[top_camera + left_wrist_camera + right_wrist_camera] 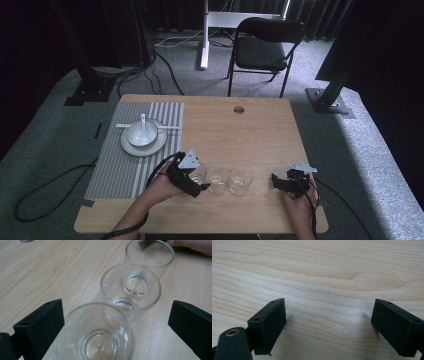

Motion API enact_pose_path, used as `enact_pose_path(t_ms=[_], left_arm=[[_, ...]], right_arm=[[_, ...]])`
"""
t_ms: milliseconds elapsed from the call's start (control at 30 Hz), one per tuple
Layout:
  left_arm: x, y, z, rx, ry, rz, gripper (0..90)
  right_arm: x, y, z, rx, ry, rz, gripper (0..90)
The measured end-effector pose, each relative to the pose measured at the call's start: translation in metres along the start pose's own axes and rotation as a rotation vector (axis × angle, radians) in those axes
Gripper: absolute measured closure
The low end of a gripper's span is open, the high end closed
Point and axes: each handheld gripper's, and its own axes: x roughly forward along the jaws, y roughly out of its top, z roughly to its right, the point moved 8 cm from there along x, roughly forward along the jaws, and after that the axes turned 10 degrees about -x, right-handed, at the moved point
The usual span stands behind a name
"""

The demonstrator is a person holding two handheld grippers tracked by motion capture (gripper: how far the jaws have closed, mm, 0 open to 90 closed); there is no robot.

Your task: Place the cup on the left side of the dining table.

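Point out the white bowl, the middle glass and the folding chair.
white bowl [141, 134], high view, inside of the bowl.
middle glass [218, 180], high view, its body.
folding chair [260, 52], high view, the seat.

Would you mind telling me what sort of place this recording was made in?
Probably a lab or studio recording space: black curtains surround a wooden table, with metal stand bases and loose cables on grey carpet.

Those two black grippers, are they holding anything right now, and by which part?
Nothing is held. The left gripper stands open around the nearest glass, its jaws clear of the sides. The right gripper is open over bare table.
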Motion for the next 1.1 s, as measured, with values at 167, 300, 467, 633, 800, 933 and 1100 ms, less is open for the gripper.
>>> enact_pose_path(t_ms=[167, 300, 467, 633, 800, 933, 1100], left_arm=[[0.005, 0.006, 0.004, 0.010, -0.010, -0.005, 1.1], [0.012, 0.012, 0.009, 0.030, -0.021, -0.014, 2.0], [0.020, 0.014, 0.012, 0.040, -0.030, -0.037, 2.1], [0.028, 0.017, 0.015, 0.047, -0.045, -0.040, 2.1], [0.037, 0.018, 0.019, 0.060, -0.044, -0.076, 2.1], [0.043, 0.015, 0.021, 0.072, -0.051, -0.118, 2.0], [0.047, 0.014, 0.021, 0.072, -0.024, -0.158, 2.1]], right_arm=[[0.000, 0.000, 0.000, 0.000, 0.000, 0.000, 12.2], [0.000, 0.000, 0.000, 0.000, 0.000, 0.000, 12.2], [0.000, 0.000, 0.000, 0.000, 0.000, 0.000, 12.2], [0.000, 0.000, 0.000, 0.000, 0.000, 0.000, 12.2], [0.000, 0.000, 0.000, 0.000, 0.000, 0.000, 12.1], [0.000, 0.000, 0.000, 0.000, 0.000, 0.000, 12.2], [0.000, 0.000, 0.000, 0.000, 0.000, 0.000, 12.1]])
